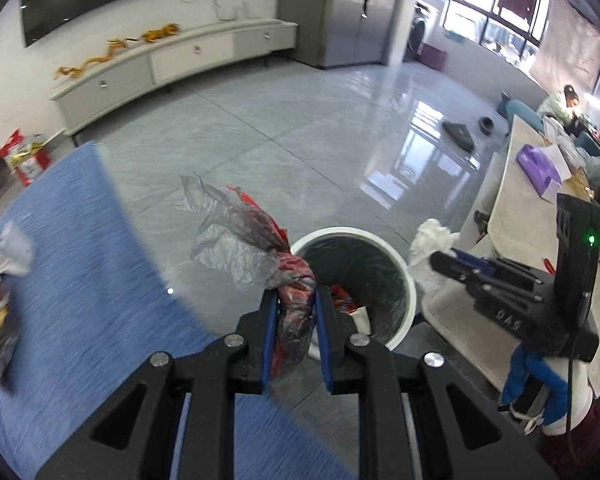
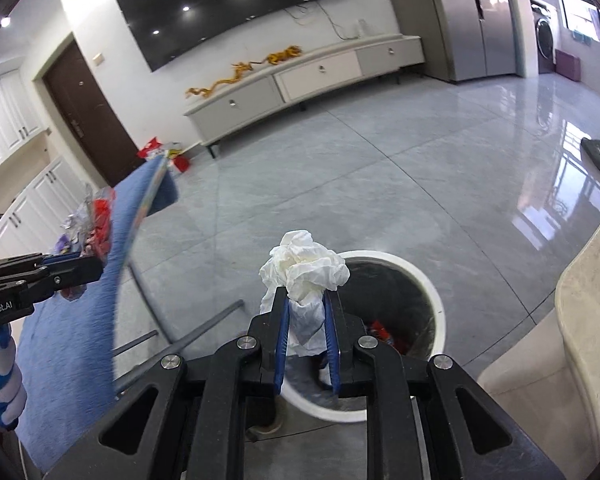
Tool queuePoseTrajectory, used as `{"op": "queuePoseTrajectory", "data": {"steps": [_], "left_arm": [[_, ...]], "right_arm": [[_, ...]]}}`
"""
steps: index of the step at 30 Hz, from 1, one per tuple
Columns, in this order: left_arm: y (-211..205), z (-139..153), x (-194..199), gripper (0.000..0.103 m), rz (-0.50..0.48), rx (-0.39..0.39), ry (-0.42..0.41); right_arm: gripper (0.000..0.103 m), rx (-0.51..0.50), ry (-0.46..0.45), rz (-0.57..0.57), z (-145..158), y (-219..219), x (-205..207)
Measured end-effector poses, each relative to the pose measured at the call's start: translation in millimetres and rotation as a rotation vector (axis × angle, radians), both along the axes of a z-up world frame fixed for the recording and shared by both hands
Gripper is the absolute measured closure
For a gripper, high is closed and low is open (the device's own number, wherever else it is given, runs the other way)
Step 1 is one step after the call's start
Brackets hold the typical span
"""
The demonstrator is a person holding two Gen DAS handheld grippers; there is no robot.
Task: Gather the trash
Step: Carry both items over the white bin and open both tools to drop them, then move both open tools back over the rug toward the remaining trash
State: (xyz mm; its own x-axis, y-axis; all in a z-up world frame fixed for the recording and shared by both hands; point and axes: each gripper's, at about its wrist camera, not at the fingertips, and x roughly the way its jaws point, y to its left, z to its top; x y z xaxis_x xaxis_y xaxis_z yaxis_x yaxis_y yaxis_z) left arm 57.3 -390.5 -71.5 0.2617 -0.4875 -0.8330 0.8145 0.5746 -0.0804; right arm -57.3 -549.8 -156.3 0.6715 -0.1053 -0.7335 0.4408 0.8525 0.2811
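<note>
My left gripper (image 1: 296, 292) is shut on a crumpled clear and red plastic wrapper (image 1: 252, 240), held just left of the white round trash bin (image 1: 410, 280) on the floor. My right gripper (image 2: 306, 294) is shut on a crumpled white tissue (image 2: 304, 264), held over the near left rim of the same bin (image 2: 432, 284). The bin has a dark liner and some red trash (image 2: 384, 334) inside. The right gripper with its tissue (image 1: 432, 248) shows in the left wrist view beside the bin. The left gripper (image 2: 80, 264) shows at the left edge of the right wrist view.
A table with a blue cloth (image 1: 80, 260) is at the left, with more wrappers (image 1: 4, 280) on it. A pale stone table (image 1: 528, 184) with a purple item (image 1: 538, 166) stands at the right. A long low cabinet (image 2: 320, 72) runs along the far wall.
</note>
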Motion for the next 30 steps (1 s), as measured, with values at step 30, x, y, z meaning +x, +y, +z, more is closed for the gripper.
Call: {"op": "queuePoseTrajectory", "data": {"steps": [30], "left_arm": [[21,20,10,0.054,0.064,-0.125,-0.002]], "right_arm": [[0.053,-0.057,0.0,-0.057,26,6,-2]]}}
